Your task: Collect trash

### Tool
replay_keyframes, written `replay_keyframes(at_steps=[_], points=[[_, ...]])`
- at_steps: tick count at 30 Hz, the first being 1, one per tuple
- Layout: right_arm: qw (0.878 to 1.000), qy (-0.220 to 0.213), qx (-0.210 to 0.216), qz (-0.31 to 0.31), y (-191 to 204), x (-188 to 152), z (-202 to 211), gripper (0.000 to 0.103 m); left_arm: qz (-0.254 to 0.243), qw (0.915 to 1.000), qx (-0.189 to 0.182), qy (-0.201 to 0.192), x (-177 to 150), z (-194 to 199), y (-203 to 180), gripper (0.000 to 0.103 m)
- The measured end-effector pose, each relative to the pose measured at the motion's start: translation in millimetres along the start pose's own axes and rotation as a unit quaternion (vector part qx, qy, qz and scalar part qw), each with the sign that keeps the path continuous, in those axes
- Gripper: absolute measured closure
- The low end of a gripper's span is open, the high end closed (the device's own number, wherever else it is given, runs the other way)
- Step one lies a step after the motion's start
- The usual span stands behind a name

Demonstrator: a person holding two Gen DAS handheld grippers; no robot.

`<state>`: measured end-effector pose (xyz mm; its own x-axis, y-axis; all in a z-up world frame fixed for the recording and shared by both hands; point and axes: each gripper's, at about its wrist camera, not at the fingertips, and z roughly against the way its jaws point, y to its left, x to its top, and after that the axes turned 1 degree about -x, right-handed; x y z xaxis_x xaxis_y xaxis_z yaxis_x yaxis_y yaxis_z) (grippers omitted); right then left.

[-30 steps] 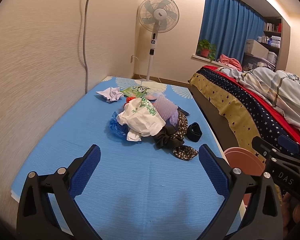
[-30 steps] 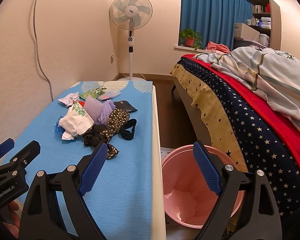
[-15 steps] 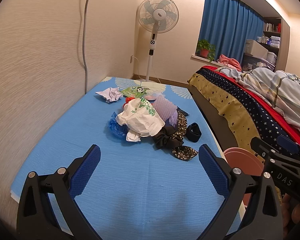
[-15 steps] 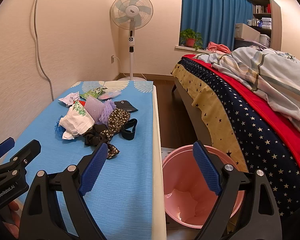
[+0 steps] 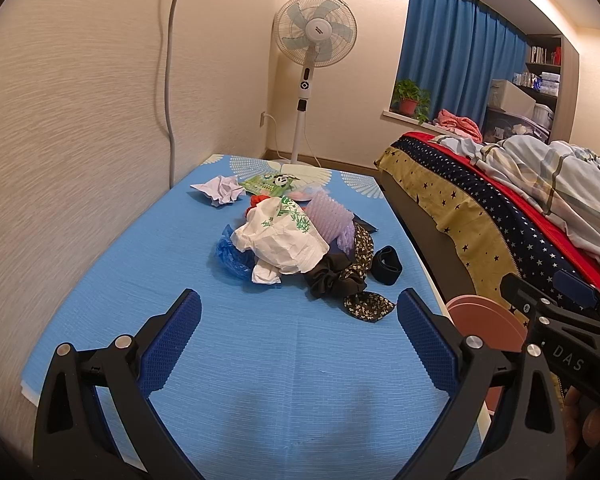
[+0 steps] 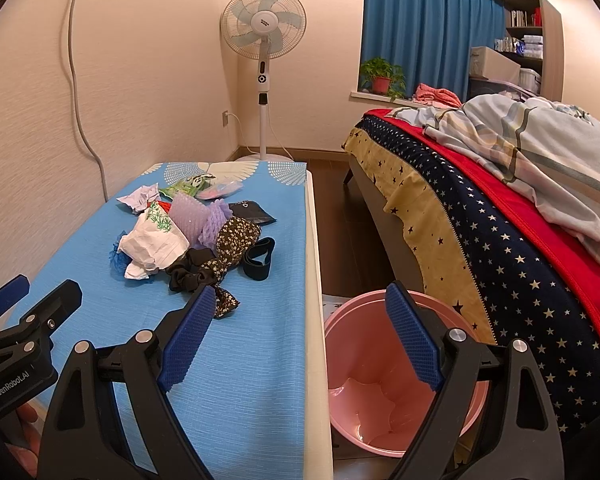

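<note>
Trash is heaped mid-table (image 5: 100,280): crumpled paper (image 5: 220,188) at the far left, then a white bag (image 5: 280,236), purple foam (image 5: 332,220), dark floral cloth (image 5: 360,248) and a black band (image 5: 386,264) rightward. The left gripper (image 5: 298,340) is held open and empty, short of the pile; the right gripper (image 6: 300,336) is likewise spread wide with nothing between its jaws. The pink bin (image 6: 340,340) is set on the floor beside the table. Cloth could be snagged along with trash, or light pieces dropped beside the bin.
</note>
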<state>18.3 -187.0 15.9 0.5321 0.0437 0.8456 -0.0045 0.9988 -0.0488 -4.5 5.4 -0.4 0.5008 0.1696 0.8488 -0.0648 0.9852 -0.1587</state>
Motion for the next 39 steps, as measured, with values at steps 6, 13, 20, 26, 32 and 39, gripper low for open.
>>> replay_keyframes(at_steps=[6,13,20,26,32,39], points=[[1.000,0.002,0.001,-0.001,2,1,0,0.022,0.000,1.0000,0.000,0.000,0,0,0,0.008],[1.000,0.014,0.010,-0.011,5,0,-8,0.030,0.012,0.9999,0.007,0.004,2,-3,2,0.011],[0.998,0.029,0.043,-0.031,3,5,-36,0.055,0.039,0.9988,0.029,0.008,4,-22,18,0.030],[0.994,0.053,0.064,-0.077,2,12,-78,0.065,0.068,0.9964,0.046,0.023,5,-49,35,0.051],[0.988,0.088,0.083,-0.094,11,10,-125,0.064,0.105,0.9918,0.064,0.034,11,-78,60,0.054],[0.986,0.110,0.089,-0.087,24,11,-164,0.061,0.121,0.9888,0.071,0.052,16,-118,72,0.054]])
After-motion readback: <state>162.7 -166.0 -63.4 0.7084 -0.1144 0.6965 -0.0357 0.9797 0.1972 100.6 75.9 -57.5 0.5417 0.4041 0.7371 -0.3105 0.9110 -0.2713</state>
